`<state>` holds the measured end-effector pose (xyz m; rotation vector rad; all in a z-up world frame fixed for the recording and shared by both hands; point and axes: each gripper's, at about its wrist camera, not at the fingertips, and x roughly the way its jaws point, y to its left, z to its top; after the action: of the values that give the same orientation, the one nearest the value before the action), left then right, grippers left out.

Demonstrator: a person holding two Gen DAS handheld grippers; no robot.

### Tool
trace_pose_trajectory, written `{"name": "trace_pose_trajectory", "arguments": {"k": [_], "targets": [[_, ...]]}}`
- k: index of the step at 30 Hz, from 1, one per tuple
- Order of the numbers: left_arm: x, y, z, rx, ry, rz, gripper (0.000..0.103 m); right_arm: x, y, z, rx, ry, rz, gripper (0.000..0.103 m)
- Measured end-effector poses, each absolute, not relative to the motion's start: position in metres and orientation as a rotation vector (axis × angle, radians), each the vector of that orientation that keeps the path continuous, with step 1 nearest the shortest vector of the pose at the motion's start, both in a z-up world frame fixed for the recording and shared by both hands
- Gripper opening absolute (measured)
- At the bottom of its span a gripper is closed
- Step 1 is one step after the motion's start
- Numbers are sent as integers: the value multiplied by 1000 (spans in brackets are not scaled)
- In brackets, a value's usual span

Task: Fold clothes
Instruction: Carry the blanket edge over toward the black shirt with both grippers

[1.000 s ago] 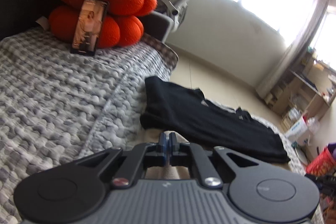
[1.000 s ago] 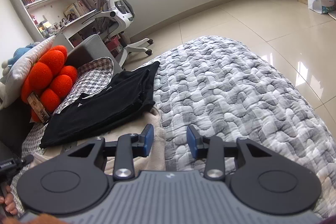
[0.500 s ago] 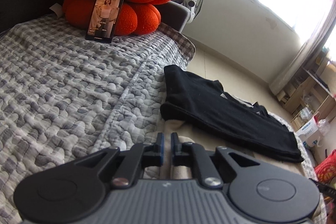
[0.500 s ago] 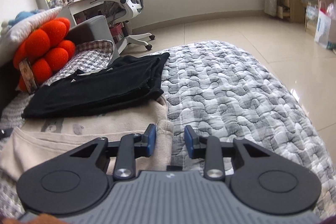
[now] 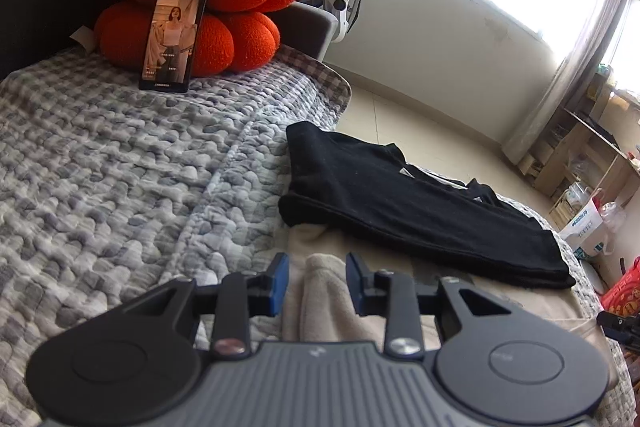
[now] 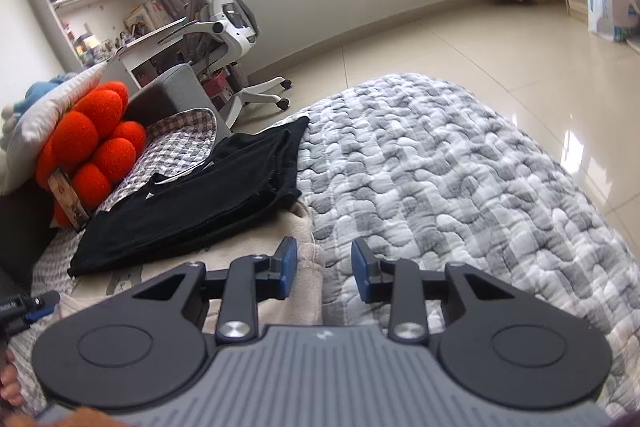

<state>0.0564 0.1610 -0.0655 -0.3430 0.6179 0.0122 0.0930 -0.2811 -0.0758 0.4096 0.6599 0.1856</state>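
Left wrist: beige garment [image 5: 324, 291] between parted jaws

Right gripper [image 6: 324, 273], jaws apart, hovers over the beige garment's [image 6: 296, 259] edge.

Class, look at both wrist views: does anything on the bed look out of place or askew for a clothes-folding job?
A phone stands propped against the orange cushion, its screen lit. The black garment lies folded, overlapping the beige one.

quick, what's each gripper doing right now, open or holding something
left gripper: open, holding nothing, beige garment between its fingers.
right gripper: open, holding nothing.
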Motion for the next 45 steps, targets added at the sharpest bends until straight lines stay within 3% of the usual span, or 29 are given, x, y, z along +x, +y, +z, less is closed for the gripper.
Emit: {"name": "trace_pose_trajectory", "arguments": {"k": [2,6,8,10,19,33,43,45], "targets": [[57,160,-66,-333,628,7,29,92,-280,-76,414,665,189,34],[58,156,-67,-316,635,-3,11,89,-269,-76,351,667,202,34],[56,153,-66,-295,631,-1,8,88,-261,-77,296,666,206,33],[54,150,-64,-269,626,8,7,87,-251,-77,229,659,193,16],[38,153,-49,-295,533,49,6,73,-230,-68,71,505,114,9],[42,159,-43,-340,400,122,6,79,-214,-54,37,317,30,8],[76,157,-71,-234,538,228,5,120,-208,-82,20,519,-1,9],[79,164,-75,-257,573,266,5,120,-211,-88,27,541,1,13]]}}
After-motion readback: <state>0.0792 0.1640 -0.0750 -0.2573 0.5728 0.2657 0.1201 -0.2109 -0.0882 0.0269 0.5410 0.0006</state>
